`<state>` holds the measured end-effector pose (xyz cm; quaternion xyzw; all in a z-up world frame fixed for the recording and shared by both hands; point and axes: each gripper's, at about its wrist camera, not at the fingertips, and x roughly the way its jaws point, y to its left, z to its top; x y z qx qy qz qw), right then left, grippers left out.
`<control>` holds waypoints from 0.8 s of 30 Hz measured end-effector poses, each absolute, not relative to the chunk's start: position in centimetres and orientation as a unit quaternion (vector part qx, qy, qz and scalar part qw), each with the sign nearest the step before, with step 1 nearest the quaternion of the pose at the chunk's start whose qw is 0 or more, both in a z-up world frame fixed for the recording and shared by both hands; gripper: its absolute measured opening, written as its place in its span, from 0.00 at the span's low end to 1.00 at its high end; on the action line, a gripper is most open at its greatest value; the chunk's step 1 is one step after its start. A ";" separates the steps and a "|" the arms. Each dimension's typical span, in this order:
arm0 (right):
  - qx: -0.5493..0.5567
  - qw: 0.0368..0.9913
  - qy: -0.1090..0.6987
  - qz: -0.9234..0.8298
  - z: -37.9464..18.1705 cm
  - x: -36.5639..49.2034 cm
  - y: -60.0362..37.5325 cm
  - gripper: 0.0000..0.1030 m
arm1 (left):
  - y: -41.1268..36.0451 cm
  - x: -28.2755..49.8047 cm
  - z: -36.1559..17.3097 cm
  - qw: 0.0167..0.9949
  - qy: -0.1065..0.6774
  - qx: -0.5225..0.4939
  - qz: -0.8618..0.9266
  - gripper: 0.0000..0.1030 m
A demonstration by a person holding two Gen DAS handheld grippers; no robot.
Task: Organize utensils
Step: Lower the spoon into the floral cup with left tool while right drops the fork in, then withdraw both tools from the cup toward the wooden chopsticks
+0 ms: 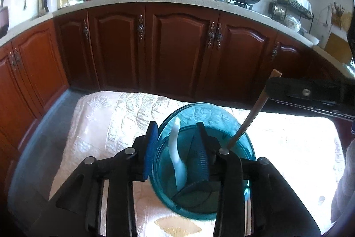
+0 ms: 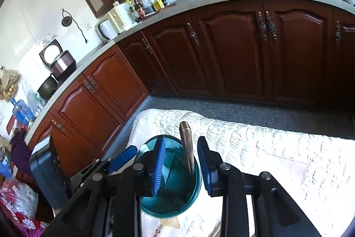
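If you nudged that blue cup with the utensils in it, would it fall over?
Possibly. The blue cup looks like thin, light plastic, and the wooden handle sticks well above its rim, leaning sideways. It also stands on a soft quilted cloth, so it probably tips easily.

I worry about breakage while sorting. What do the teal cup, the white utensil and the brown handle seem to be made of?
The teal cup looks like translucent glass or plastic, since the cloth shows through. The white utensil seems glossy plastic or ceramic. The brown handle looks like wood, streaky and matte.
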<state>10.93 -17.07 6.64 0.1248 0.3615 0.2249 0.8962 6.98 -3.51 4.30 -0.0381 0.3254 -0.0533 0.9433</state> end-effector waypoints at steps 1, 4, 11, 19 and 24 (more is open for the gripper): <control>0.126 0.897 0.359 0.224 6.8 10.5 -17.4 0.34 | -3.3 6.6 4.6 0.943 0.325 -0.040 -0.054 0.36; 0.130 0.900 0.357 0.216 7.1 8.7 -18.5 0.34 | -2.7 5.5 5.5 0.944 0.321 -0.048 -0.057 0.43; 0.121 0.906 0.359 0.187 6.3 4.0 -20.0 0.36 | -2.3 2.2 6.7 0.942 0.325 -0.048 -0.071 0.51; 0.120 0.906 0.375 0.157 5.0 -0.3 -21.6 0.37 | -4.1 -1.7 6.4 0.936 0.340 -0.029 -0.089 0.51; 0.112 0.910 0.372 0.144 5.1 -2.2 -22.2 0.37 | -4.9 -3.5 6.6 0.935 0.340 -0.023 -0.099 0.51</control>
